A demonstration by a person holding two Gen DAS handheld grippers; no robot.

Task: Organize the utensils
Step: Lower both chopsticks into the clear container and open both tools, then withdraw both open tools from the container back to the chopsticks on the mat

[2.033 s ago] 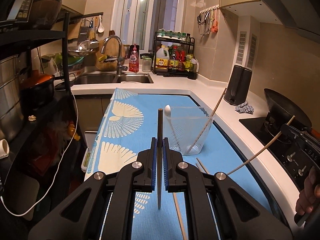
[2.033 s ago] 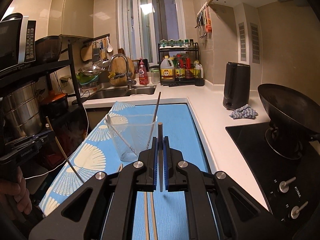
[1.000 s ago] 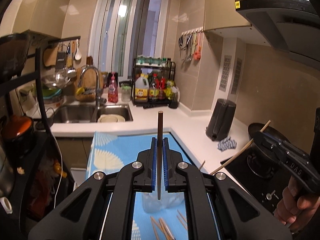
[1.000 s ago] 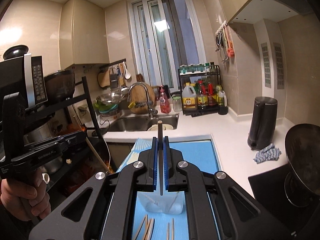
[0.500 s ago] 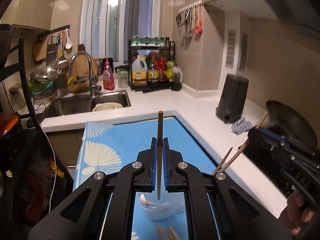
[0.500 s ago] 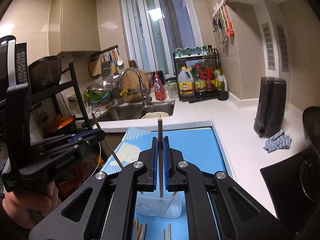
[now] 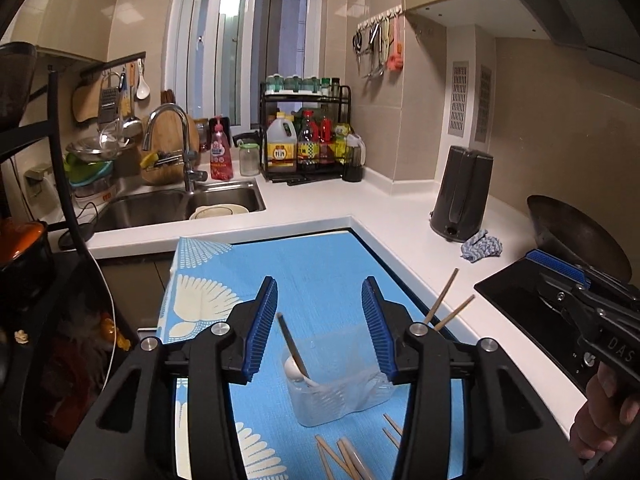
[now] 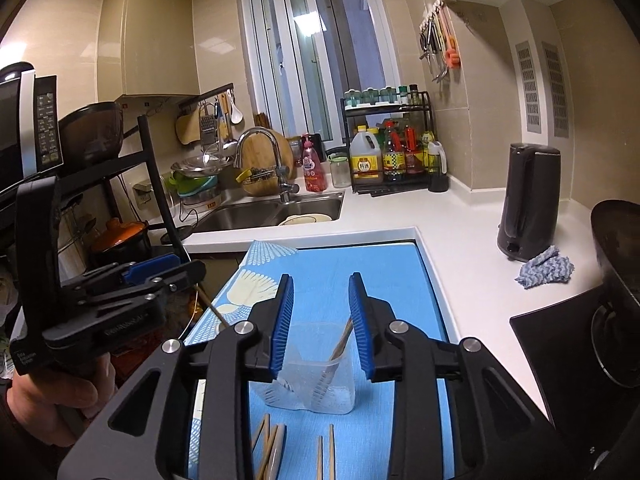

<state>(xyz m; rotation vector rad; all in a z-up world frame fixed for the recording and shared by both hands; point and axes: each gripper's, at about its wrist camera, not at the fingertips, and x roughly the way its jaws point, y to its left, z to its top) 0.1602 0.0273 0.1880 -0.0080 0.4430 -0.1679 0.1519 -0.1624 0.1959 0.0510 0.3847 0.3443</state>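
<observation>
left gripper (image 7: pixel 319 320) and right gripper (image 8: pixel 320 314): jaws just opened, apart, pressing on nothing. clear container (image 7: pixel 336 390) mid blue mat (image 7: pixel 320 264), holding chopsticks (image 8: pixel 340 344) and a spoon (image 7: pixel 296 368). loose chopsticks (image 7: pixel 344 456) near its front edge; mat beyond bare.

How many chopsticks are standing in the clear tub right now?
3: one dark chopstick leans left over the white spoon; two pale chopsticks lean right, partly behind the left gripper. Others may be hidden.

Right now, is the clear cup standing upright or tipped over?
Upright. The clear cup stands on its base on the blue mat, mouth up, with chopsticks leaning inside.
</observation>
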